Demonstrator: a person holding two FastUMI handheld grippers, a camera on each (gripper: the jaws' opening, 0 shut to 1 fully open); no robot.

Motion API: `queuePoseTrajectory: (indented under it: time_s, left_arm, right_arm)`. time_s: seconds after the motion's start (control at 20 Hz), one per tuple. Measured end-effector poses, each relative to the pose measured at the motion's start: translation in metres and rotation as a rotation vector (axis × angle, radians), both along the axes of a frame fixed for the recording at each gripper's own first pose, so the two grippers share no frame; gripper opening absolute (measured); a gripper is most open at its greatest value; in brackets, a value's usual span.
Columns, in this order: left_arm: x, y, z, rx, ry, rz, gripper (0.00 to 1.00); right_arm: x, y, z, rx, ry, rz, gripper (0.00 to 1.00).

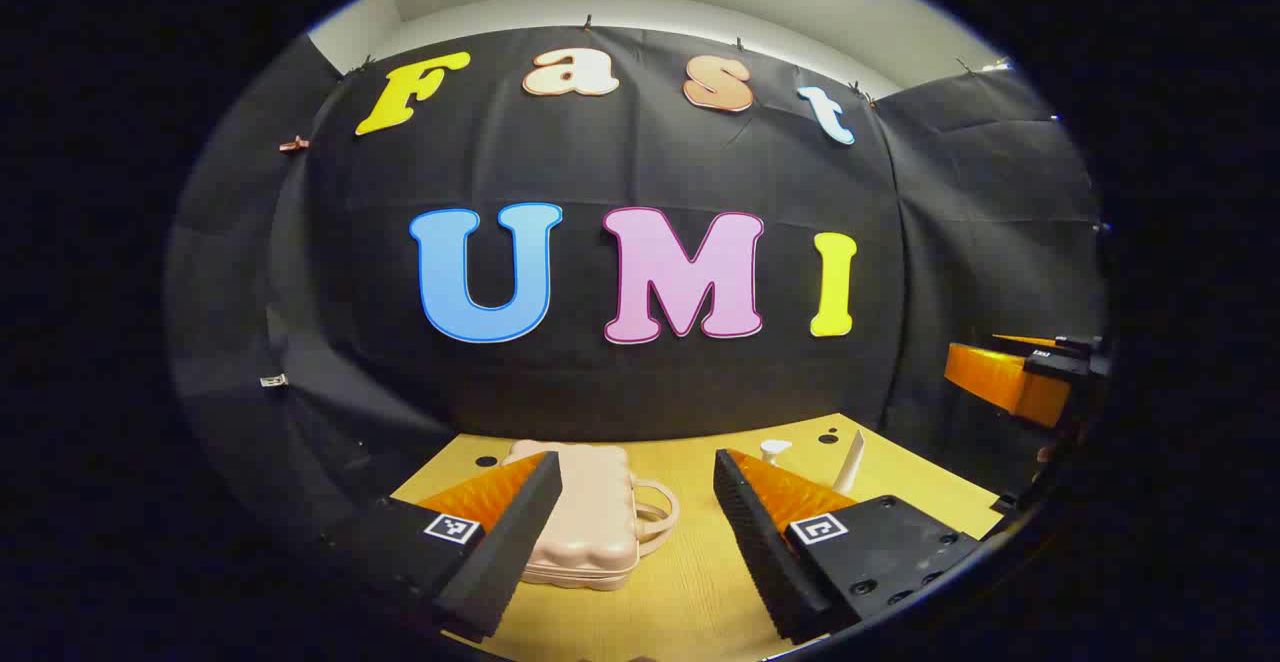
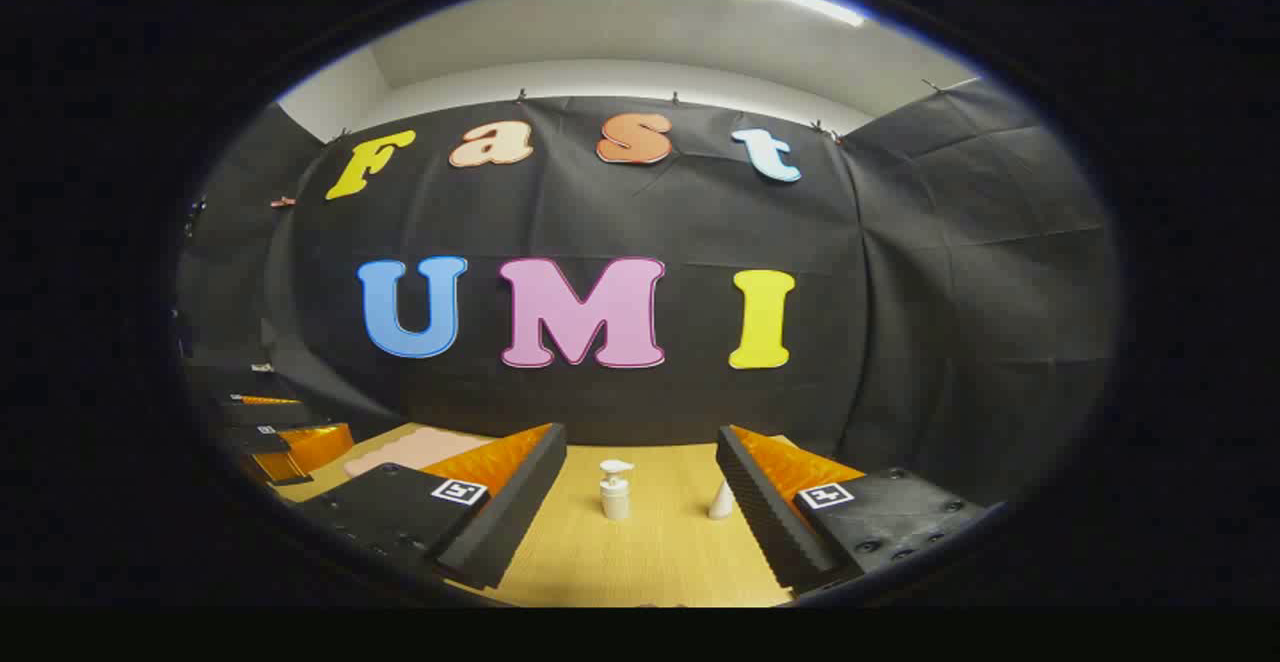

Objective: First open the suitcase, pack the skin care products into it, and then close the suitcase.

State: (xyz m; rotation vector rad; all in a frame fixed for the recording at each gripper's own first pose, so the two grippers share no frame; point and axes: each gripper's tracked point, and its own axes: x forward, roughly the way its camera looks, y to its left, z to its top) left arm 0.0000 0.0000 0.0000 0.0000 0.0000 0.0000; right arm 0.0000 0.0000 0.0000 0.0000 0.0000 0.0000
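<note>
A small pink suitcase (image 1: 585, 517) with a loop handle lies closed on the wooden table (image 1: 690, 582); its top edge also peeks out at the left in the right gripper view (image 2: 410, 449). A white pump bottle (image 2: 615, 487) and a white cone-shaped tube (image 2: 721, 500) stand upright on the table; in the left gripper view the pump bottle (image 1: 774, 450) and tube (image 1: 851, 462) stand at the far right. My left gripper (image 1: 635, 532) hangs open above the table near the suitcase, holding nothing. My right gripper (image 2: 640, 502) is open, with the bottle seen between its fingers farther off.
The black cloth wall rises right behind the table's far edge. The other gripper (image 1: 1010, 377) shows at the right rim of the left gripper view, and at the left rim of the right gripper view (image 2: 285, 437). Small dark holes (image 1: 828, 438) dot the tabletop.
</note>
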Motion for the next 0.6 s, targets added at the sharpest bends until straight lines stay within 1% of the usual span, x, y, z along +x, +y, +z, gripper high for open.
queuePoseTrajectory:
  time_s: [0.6]
  left_arm:
    - [0.035, -0.013, -0.007, 0.006, 0.022, 0.005, 0.97]
  right_arm:
    - [0.035, -0.007, -0.010, 0.008, 0.016, 0.020, 0.97]
